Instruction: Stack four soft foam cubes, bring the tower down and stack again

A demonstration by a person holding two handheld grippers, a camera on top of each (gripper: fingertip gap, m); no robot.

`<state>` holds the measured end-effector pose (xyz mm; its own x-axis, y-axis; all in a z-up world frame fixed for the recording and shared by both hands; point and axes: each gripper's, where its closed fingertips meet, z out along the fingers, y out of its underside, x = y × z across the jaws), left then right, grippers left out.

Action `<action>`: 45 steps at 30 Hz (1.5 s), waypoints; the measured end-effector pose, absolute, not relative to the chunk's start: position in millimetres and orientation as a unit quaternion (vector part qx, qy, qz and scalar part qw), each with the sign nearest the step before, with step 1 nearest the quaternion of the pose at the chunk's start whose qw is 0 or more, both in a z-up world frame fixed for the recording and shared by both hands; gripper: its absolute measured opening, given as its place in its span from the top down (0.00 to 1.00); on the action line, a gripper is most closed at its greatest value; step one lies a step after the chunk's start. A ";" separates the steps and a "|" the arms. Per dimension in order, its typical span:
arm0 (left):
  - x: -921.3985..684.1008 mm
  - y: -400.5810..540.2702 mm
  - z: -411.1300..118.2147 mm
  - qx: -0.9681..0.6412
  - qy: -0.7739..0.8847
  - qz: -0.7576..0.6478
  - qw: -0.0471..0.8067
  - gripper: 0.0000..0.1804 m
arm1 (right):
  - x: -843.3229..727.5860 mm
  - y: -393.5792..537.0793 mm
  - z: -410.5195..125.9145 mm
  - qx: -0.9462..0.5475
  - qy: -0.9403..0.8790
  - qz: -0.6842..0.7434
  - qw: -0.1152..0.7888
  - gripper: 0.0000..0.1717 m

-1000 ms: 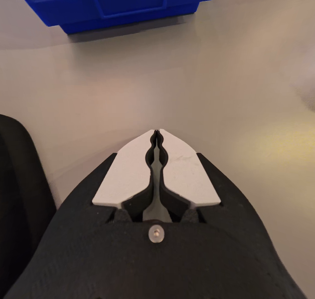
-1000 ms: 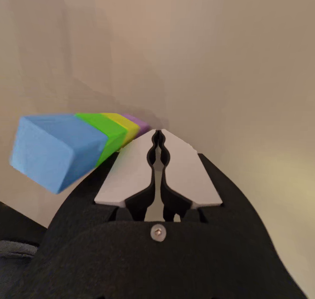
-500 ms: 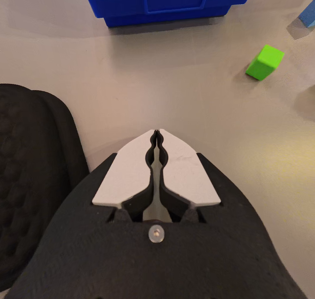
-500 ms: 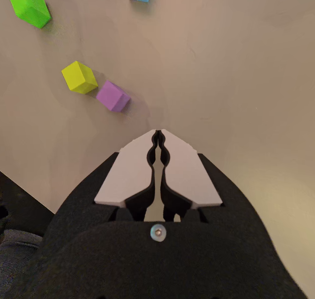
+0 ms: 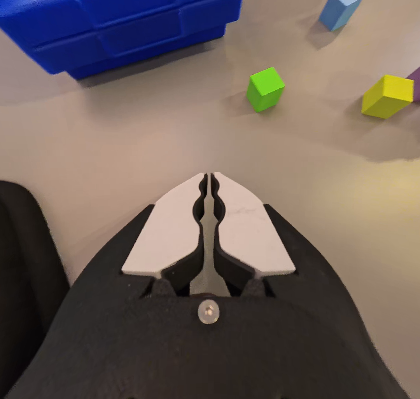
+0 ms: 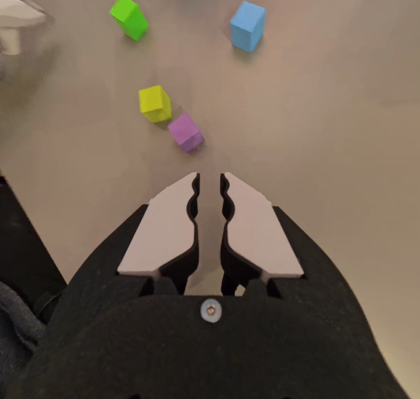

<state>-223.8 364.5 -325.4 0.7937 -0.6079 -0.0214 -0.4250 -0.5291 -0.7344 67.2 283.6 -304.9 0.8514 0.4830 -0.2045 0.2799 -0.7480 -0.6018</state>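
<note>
No tower stands: all four cubes lie scattered on the counter (image 6: pixel 318 115). The green cube (image 6: pixel 129 17) and blue cube (image 6: pixel 247 25) sit far out, well apart; the yellow cube (image 6: pixel 155 103) and purple cube (image 6: pixel 186 131) rest just beside each other, nearer. The right gripper (image 6: pixel 210 174) hovers short of the purple cube, jaws parted and empty. The left gripper (image 5: pixel 209 174) is nearly clenched, holding nothing, near a blue bin (image 5: pixel 118 22). Judging by this, stacking has yet to be done

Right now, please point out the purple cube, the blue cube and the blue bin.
purple cube (image 6: pixel 185 129): right wrist view, on its top face.
blue cube (image 6: pixel 246 25): right wrist view, on its front face.
blue bin (image 5: pixel 127 24): left wrist view, on its side wall.
</note>
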 end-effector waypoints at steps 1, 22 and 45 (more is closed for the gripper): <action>-216.9 363.3 -324.4 -0.861 0.307 -0.123 0.386 0.98 | 59.2 284.5 -303.5 -0.908 -0.232 0.187 0.294 0.87; -171.2 355.0 -329.0 -0.826 0.386 -0.133 0.389 0.94 | 37.8 299.1 -347.2 -0.796 -0.541 0.126 0.242 0.84; -29.1 326.6 -338.9 -0.771 0.510 -0.160 0.348 0.79 | 89.3 278.2 -328.3 -0.839 -0.405 0.112 0.346 0.73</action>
<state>-29.1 326.6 -338.9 0.4297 -0.8965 -0.1081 -0.6743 -0.2389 -0.6987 89.3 278.2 -328.3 0.6475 0.7566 0.0911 0.6014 -0.4339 -0.6708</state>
